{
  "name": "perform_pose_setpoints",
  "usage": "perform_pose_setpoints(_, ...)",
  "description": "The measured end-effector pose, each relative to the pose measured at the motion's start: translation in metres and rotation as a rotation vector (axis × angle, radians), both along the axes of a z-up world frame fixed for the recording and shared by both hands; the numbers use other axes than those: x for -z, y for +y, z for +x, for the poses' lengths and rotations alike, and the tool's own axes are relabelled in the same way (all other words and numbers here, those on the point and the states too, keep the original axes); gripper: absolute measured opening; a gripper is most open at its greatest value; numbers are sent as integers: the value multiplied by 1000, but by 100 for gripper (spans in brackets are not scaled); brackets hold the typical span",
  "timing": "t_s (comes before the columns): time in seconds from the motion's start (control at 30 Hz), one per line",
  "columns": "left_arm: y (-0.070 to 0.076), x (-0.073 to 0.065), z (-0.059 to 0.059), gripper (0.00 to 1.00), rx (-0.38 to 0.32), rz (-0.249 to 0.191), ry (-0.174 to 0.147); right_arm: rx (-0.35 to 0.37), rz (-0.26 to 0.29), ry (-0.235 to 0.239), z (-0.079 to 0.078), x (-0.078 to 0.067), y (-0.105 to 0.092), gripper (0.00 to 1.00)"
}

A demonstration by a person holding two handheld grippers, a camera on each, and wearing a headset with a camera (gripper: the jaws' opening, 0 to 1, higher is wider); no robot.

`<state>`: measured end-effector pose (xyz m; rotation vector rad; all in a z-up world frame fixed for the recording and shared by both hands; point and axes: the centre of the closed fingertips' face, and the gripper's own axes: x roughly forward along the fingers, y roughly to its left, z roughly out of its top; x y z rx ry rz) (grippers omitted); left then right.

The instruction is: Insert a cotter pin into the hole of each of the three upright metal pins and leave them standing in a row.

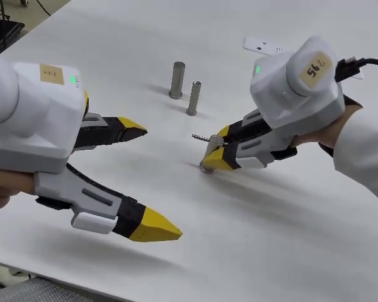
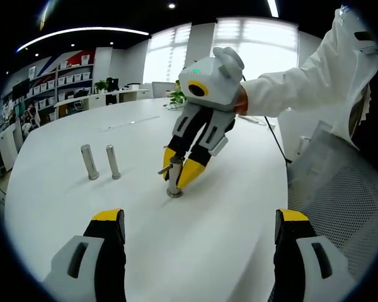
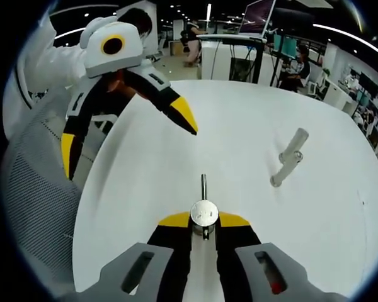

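The right gripper (image 1: 219, 150) is clamping the upright pin (image 1: 208, 167); its cotter pin (image 1: 200, 137) is pointing horizontally toward the left gripper (image 1: 157, 182), hanging wide open.

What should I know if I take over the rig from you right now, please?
Left gripper: open, empty, above the white table.
Right gripper: shut on the nearest grey metal pin, upright, a thin cotter pin through its top.
Two more grey metal pins stand beyond, bare.
Done: one pin. Left: those two, then the row.
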<state>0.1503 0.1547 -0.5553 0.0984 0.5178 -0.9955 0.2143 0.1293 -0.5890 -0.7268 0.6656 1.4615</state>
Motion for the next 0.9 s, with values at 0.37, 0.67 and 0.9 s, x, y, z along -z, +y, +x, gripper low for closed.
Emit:
perform_pose_setpoints(0.37,4,-4,1,99,-16,4,-4,32,31,-13,3,-8,1,31)
perform_pose_setpoints(0.67,10,-21,11,99,-99,-74,-17,179,168,38,-8,-31,-23,52)
perform_pose_setpoints(0.9,12,-29,14,99,-136,-102,-25,362,301,21,-8,-62,-57,65)
